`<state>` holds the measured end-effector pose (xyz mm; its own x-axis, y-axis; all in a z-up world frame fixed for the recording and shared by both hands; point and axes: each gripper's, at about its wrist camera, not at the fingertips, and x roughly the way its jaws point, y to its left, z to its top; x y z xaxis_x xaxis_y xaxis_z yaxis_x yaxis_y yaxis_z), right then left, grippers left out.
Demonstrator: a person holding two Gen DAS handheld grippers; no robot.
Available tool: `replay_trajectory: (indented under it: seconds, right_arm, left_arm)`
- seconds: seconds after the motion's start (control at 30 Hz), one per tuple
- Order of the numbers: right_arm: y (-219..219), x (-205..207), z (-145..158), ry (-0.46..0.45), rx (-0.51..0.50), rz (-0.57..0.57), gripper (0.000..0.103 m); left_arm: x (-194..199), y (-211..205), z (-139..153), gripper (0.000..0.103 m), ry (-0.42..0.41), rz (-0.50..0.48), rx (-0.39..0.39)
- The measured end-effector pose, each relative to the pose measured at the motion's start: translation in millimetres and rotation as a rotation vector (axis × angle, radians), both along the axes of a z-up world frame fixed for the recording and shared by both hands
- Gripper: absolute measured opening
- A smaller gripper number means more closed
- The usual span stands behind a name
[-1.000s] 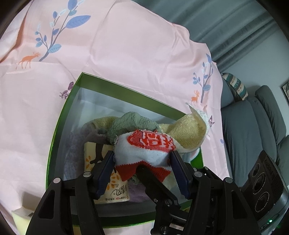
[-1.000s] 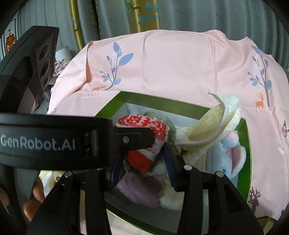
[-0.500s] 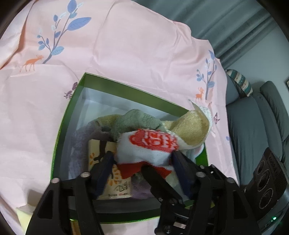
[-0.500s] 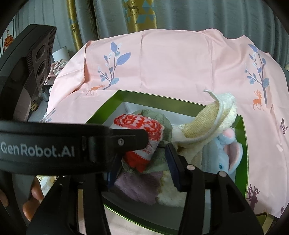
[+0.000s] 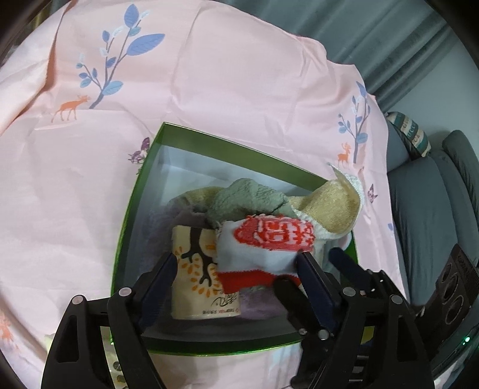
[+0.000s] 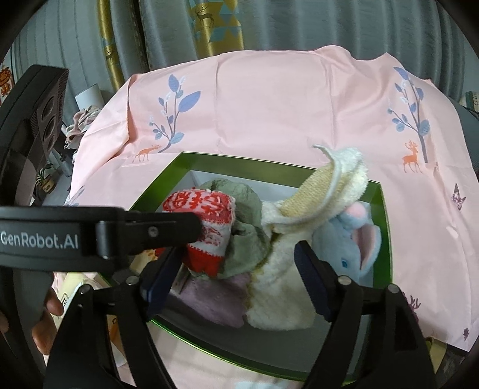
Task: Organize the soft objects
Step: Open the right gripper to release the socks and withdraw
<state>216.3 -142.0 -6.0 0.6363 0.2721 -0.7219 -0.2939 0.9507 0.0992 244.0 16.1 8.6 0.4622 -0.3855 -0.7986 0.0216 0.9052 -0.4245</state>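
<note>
A green-rimmed box on a pink cloth holds several soft things. A red-and-white towel rests on top of a grey-green cloth. A yellow towel sticks up at the right, with a blue plush toy beside it. A tissue pack lies at the left. My left gripper is open, its jaws wide on either side of the red-and-white towel. My right gripper is open above the pile.
A lilac cloth lies at the box's bottom. The pink tablecloth stretches far behind the box. A grey sofa stands to the right. Curtains hang behind. A hand holds the left gripper.
Both grippers have opened wider and drawn back a little from the box. The red-and-white towel has been let go and has settled onto the pile.
</note>
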Motion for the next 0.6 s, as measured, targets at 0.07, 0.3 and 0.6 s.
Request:
replay_trajectory:
  seconds: [0.07,0.3,0.6]
  right_arm:
    - [-3.0,-0.7,0.8,0.007,0.001,-0.012,0.083]
    - [-16.0,-8.2,3.9,0.020,-0.023,-0.071,0.089]
    - [-22.6,-24.5,16.3,0.009,-0.064,-0.102,0.102]
  left_arm:
    - [-1.2,2.1,-0.1,0.086,0.007,0.005,0.006]
    - [-7.9,12.5,1.4,0.087,0.017,0.042,0.045]
    - [-25.8,18.8,10.6,0.096,0.011,0.062,0.133]
